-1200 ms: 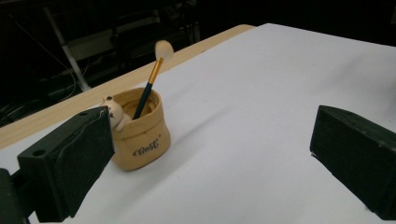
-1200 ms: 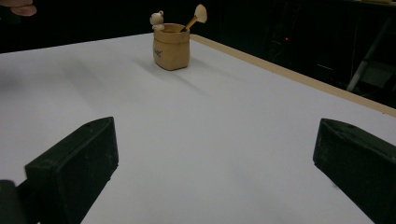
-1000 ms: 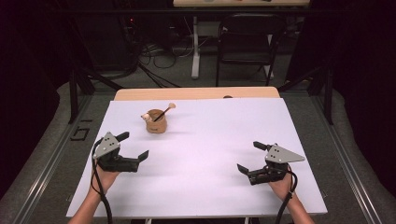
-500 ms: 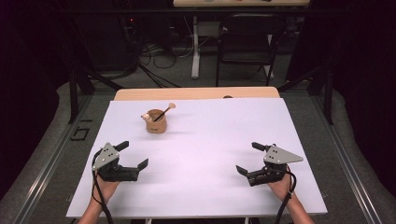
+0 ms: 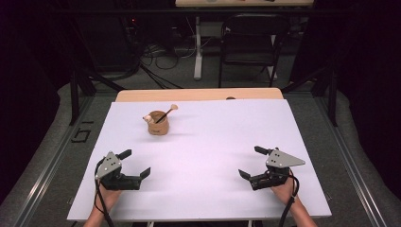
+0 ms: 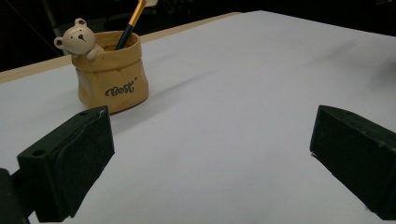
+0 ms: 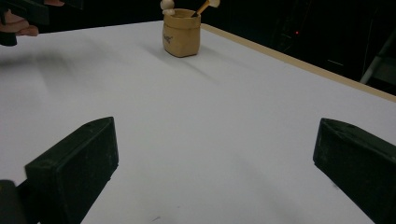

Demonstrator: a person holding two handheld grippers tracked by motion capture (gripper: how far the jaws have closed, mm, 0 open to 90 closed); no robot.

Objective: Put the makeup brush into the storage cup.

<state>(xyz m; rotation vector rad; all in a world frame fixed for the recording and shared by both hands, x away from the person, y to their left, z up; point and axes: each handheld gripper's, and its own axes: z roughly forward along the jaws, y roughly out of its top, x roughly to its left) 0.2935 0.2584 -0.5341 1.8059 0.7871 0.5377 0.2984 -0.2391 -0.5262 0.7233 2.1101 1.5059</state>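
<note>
White sheeting covered the wooden table (image 5: 198, 94) in the high view, and on it, toward the far left, stood a small tan paper-bag-shaped pot (image 5: 158, 126) with a pale bear figure at its rim and a thin dark-handled brush (image 5: 166, 113) leaning out to the right. Near the front edge the left gripper (image 5: 137, 163) was held low over the sheet, jaws spread wide with nothing between them. Well apart from it, at the front right, the right gripper (image 5: 250, 161) was held the same way, jaws wide and empty. The pot sat well beyond both, nearer the left one.

From the left gripper view, the two black jaws stood far apart over bare white sheet (image 6: 243, 116). The tan pot (image 6: 112, 74) stood upright ahead and to the left, cursive lettering on its front, the bear (image 6: 77, 35) peeking over its rim, the brush (image 6: 130, 23) slanting out.

From the right gripper view, the jaws again gaped with only sheet between them. The pot (image 7: 181, 33) stood far off near the table's wooden edge (image 7: 299, 63), and the other hand (image 7: 18, 28) showed at the upper left.
</note>
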